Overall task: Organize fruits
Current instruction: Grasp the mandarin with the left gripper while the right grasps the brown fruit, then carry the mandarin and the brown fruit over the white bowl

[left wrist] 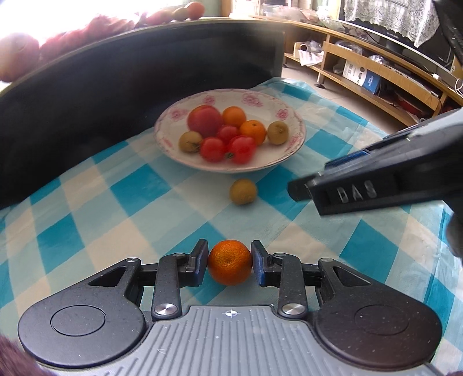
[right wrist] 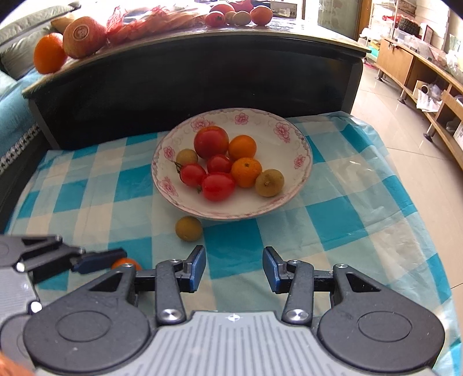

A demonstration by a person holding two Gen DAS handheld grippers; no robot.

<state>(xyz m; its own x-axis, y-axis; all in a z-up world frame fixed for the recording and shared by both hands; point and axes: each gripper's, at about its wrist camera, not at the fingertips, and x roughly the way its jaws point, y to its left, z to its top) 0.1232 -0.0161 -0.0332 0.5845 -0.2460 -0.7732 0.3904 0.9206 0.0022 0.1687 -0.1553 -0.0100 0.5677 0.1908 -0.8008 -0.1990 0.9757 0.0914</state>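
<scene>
Left wrist view: the left tongs [left wrist: 229, 261] grasp a small orange [left wrist: 229, 261] between both pads, low over the checked cloth [left wrist: 115, 208] on the counter. Beyond it a loose longan [left wrist: 243, 191] lies just near of the flowered plate [left wrist: 277, 162] of fruit. Right tongs [right wrist: 234, 267] hang released, gripping nothing.

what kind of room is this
Most likely a home living room: a low wooden TV bench carrying a lace-draped screen, a tiled floor, and a checked cloth under a fruit bowl.
</scene>
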